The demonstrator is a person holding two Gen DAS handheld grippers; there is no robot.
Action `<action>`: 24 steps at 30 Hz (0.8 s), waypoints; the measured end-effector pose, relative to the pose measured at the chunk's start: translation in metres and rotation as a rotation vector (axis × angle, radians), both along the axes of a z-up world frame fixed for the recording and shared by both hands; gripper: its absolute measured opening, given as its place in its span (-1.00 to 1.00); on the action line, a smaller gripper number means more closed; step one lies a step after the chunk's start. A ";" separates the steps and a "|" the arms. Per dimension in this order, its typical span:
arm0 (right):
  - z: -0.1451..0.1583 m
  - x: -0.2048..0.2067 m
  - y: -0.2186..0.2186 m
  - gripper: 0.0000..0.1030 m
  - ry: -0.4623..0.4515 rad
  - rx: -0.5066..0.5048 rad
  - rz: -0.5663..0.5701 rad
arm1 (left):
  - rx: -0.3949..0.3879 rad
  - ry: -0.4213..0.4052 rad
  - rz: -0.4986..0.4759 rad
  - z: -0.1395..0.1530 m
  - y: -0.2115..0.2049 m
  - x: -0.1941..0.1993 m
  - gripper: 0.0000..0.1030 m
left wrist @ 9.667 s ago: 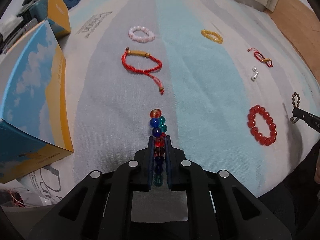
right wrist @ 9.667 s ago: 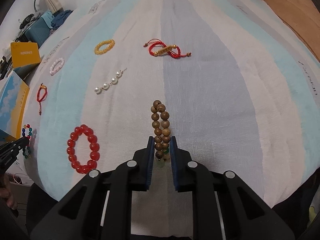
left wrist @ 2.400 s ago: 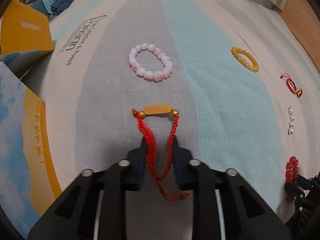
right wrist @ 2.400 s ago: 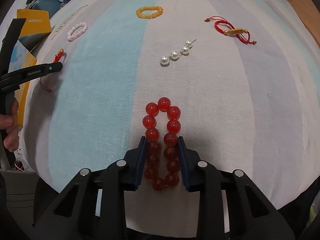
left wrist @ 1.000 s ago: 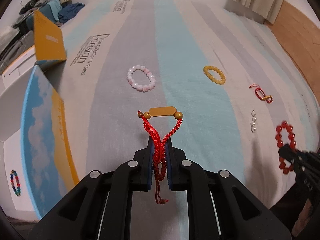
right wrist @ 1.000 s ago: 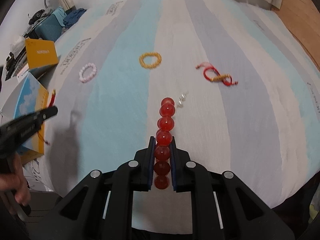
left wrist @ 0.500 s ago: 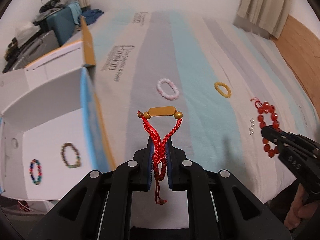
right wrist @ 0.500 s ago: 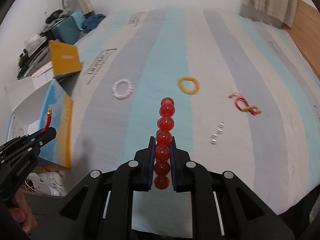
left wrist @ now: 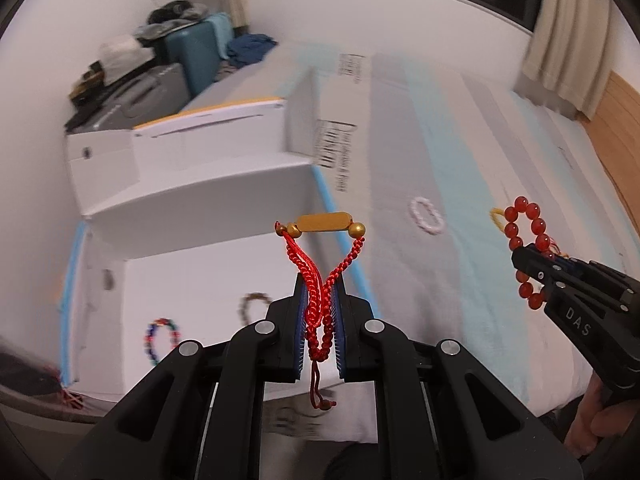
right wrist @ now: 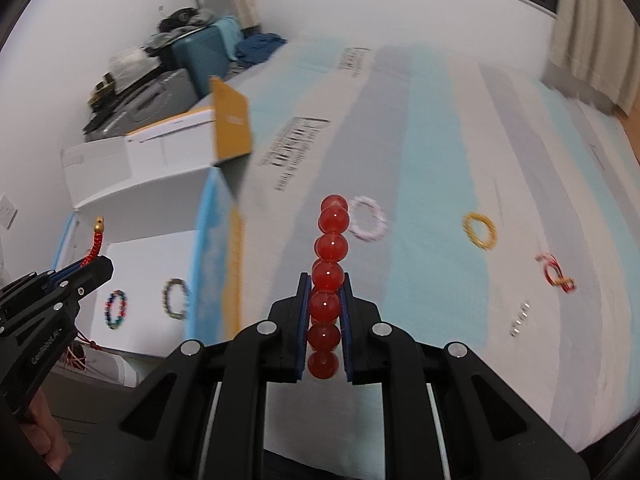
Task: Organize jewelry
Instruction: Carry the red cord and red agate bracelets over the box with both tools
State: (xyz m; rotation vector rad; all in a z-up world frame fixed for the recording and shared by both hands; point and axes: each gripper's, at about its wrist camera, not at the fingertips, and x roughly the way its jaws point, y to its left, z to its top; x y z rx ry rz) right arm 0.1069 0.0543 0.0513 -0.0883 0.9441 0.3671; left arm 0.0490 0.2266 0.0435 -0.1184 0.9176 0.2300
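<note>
The left claw (left wrist: 319, 312) pinches a red braided cord bracelet (left wrist: 320, 276) with a flat gold bar, held over the open white box (left wrist: 208, 184). The right claw (right wrist: 325, 308) pinches glossy red round beads (right wrist: 330, 276) above the striped bed (right wrist: 420, 160). Only the right view shows the yellow ring (right wrist: 479, 230) clearly, plus what may be small pearls (right wrist: 519, 318), blurred. Two bead bracelets (right wrist: 176, 298) lie on the box floor.

striped bed (right wrist: 420, 128) — on it a pink bracelet (right wrist: 367, 217), yellow bracelet (right wrist: 479, 230), red cord bracelet (right wrist: 555, 273), pearls (right wrist: 519, 317).
</note>
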 end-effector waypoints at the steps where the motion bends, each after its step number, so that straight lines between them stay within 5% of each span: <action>1: 0.003 -0.002 0.011 -0.75 -0.004 -0.001 0.016 | 0.002 0.000 0.011 0.002 0.007 -0.002 -0.79; 10: 0.008 -0.028 0.109 -0.75 0.005 -0.011 0.157 | -0.013 0.068 0.121 -0.010 0.088 -0.027 -0.76; 24: -0.054 -0.036 0.221 -0.76 0.220 -0.104 0.296 | -0.129 0.280 0.210 -0.074 0.175 -0.039 -0.75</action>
